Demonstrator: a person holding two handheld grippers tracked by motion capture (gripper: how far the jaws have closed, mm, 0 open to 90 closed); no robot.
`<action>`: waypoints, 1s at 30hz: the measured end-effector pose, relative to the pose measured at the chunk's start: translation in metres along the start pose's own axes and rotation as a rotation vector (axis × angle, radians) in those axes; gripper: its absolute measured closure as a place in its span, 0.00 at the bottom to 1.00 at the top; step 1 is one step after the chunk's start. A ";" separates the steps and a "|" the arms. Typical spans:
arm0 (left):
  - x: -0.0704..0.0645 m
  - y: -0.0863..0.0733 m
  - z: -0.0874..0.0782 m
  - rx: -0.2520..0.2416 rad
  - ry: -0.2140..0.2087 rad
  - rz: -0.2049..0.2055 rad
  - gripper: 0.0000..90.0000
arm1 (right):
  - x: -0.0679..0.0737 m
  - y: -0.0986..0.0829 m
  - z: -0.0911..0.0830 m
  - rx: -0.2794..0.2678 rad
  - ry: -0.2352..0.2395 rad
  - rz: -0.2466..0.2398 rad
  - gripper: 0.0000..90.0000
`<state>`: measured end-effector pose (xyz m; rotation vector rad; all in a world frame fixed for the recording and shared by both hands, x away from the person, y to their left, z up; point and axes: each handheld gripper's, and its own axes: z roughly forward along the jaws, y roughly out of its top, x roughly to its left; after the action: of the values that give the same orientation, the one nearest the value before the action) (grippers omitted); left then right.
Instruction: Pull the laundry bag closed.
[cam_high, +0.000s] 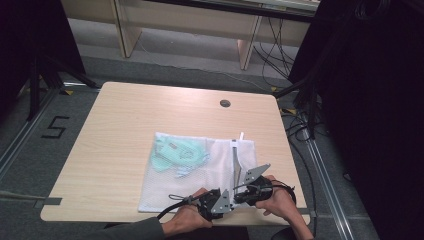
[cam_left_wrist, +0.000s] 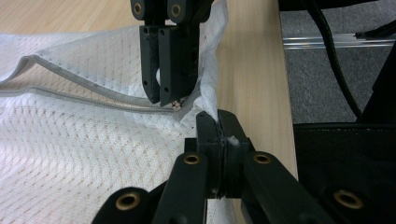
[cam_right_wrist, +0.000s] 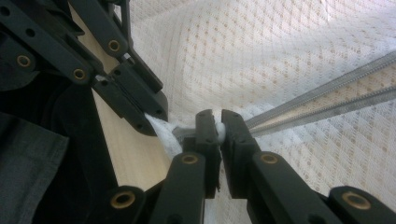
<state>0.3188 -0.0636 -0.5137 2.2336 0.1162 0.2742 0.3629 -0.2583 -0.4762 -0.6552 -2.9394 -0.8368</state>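
White honeycomb mesh makes up the laundry bag (cam_high: 200, 172), which is laid flat on the near right part of the pale wood-grain table (cam_high: 115, 135), its near edge close to the table's near edge. Through the netting a mint-green garment (cam_high: 177, 156) is seen, crumpled in the bag's far left part. A grey zipper (cam_high: 235, 160) with a ribbed tape runs from the bag's far edge toward its near right corner; in the left gripper view the zipper (cam_left_wrist: 70, 95) is shown parted, its two tapes curving apart over the mesh (cam_left_wrist: 60, 149). The left gripper (cam_high: 216, 200), black with brass-coloured pivots, is held at the bag's near edge, and in its own view the left gripper (cam_left_wrist: 218, 122) is closed on a pinch of bunched white fabric at the bag's corner. The right gripper (cam_high: 247, 187) is held just beside it, to the right and slightly farther, with a grey three-cornered plate on top. In the right gripper view the right gripper (cam_right_wrist: 218, 122) is clamped where the two zipper tapes (cam_right_wrist: 322, 95) meet, with a small white piece caught between the jaws, possibly the slider's pull, though it is too hidden to be identified. The two grippers are seen nearly touching, facing each other across the corner. A round dark grommet (cam_high: 225, 103) is set in the table's far side.
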 end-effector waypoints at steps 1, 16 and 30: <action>-0.001 0.000 0.000 0.001 -0.008 -0.016 0.99 | 0.000 0.000 0.000 0.000 0.000 -0.003 0.96; 0.000 -0.001 -0.001 -0.009 0.006 0.018 0.99 | 0.000 0.003 0.001 0.050 -0.005 0.038 0.96; -0.007 0.007 -0.004 -0.035 -0.020 -0.006 0.99 | -0.005 0.001 -0.004 0.044 -0.051 0.044 0.97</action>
<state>0.3108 -0.0665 -0.5072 2.2007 0.1062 0.2484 0.3669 -0.2616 -0.4732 -0.7468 -2.9671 -0.7610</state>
